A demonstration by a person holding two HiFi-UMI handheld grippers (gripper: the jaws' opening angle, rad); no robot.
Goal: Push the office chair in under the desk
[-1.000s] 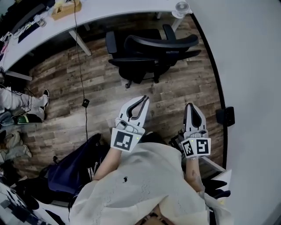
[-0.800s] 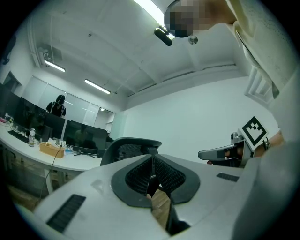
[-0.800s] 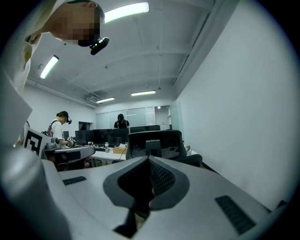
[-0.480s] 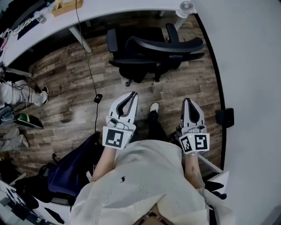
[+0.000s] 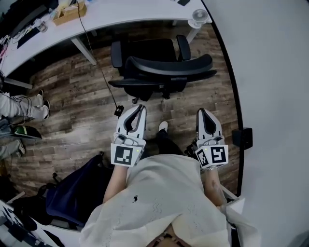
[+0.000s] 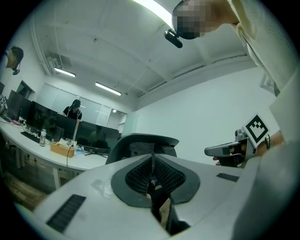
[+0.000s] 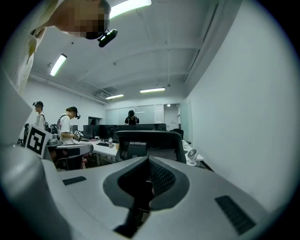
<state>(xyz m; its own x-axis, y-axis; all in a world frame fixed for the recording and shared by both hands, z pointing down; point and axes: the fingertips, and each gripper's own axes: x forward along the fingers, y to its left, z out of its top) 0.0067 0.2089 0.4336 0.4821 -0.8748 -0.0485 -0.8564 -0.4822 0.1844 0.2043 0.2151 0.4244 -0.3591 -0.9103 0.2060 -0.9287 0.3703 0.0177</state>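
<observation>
left gripper (image 5: 139,108) and right gripper (image 5: 202,112) both closed, empty. i'd plant both tips evenly on the office chair (image 5: 164,66) back, push straight toward the desk (image 5: 125,13).

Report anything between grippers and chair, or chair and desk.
Nothing visible. Bare floor separates left gripper and right gripper from the office chair; the desk opening looks clear. A cable hangs to its left.
</observation>
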